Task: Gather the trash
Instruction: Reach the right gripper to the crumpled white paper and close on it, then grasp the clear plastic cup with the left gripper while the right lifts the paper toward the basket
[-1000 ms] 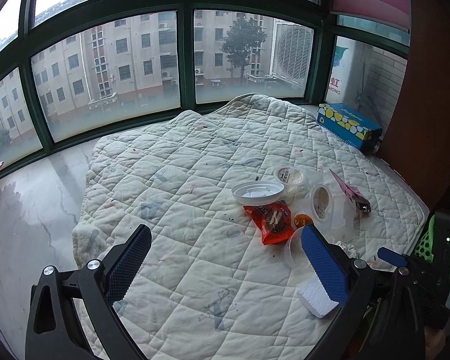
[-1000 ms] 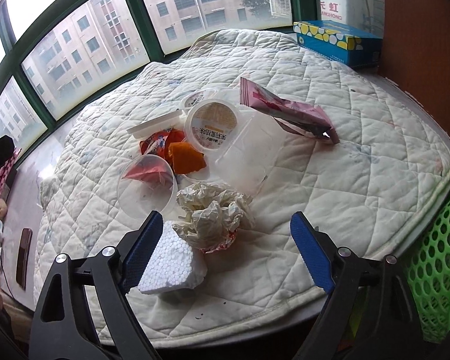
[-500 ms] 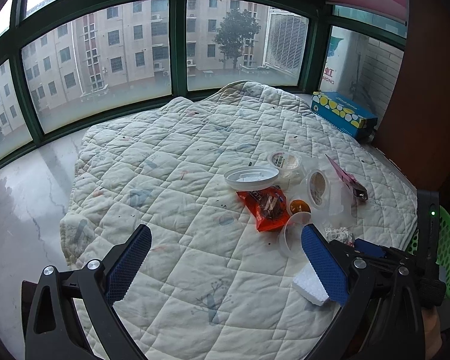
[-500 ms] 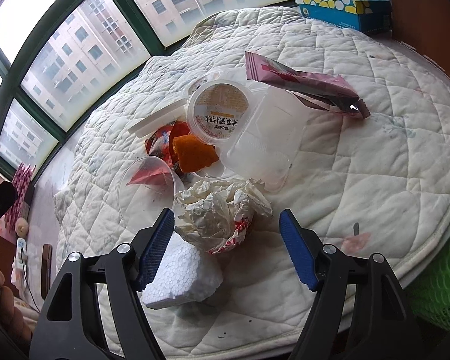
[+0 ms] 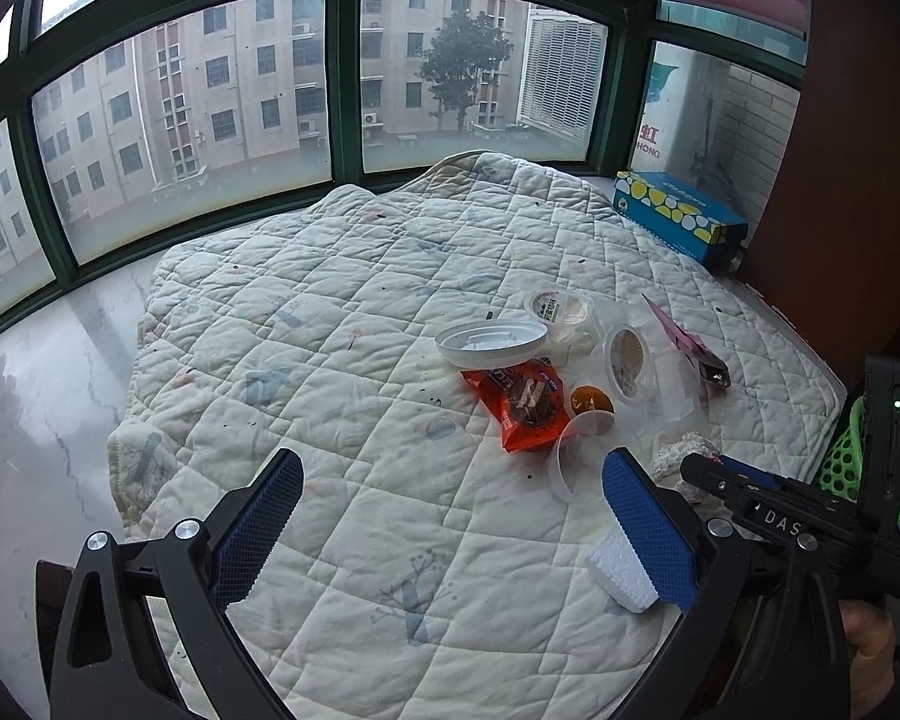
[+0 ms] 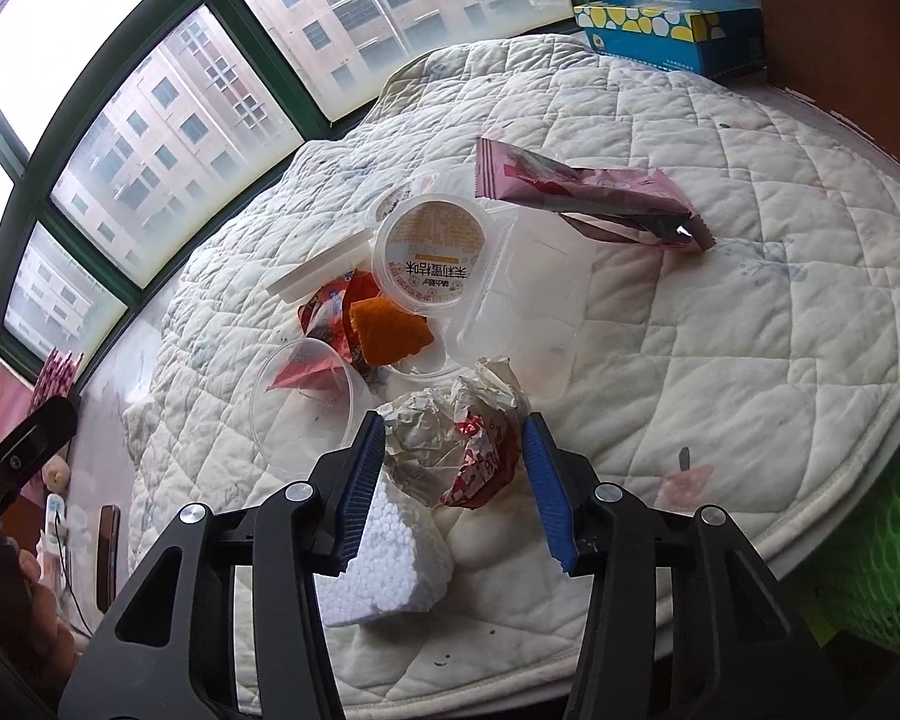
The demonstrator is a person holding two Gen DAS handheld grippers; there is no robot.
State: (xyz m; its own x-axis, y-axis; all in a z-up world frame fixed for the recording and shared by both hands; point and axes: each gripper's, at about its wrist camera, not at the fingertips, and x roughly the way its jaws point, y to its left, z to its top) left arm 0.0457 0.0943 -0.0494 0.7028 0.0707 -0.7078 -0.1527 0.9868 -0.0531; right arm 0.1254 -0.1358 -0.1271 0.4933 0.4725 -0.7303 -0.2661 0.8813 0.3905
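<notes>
Trash lies in a heap on a white quilted pad point(image 6: 720, 300). My right gripper point(image 6: 453, 420) straddles a crumpled paper wad point(image 6: 450, 432); its jaws are closing and the blue pads stand right at the wad's sides without squeezing it. A white foam block point(image 6: 390, 570) lies under its left finger. Behind the wad are a clear cup point(image 6: 306, 402), an orange peel point(image 6: 390, 330), a pudding cup point(image 6: 429, 258) and a pink wrapper point(image 6: 582, 192). My left gripper point(image 5: 453, 462) hangs open over bare quilt, nothing between its fingers, left of the red snack wrapper point(image 5: 528, 408) and white lid point(image 5: 489, 345).
A green mesh basket point(image 6: 882, 540) stands past the pad's right edge. A blue tissue box point(image 6: 666, 30) sits at the back right by a brown wall. Green-framed windows run along the back. Marble sill point(image 5: 42, 396) lies left of the quilt.
The right gripper's jaws have narrowed from wide open to close around the paper wad, and it has moved in over the wad. The left gripper stays open and nearly still.
</notes>
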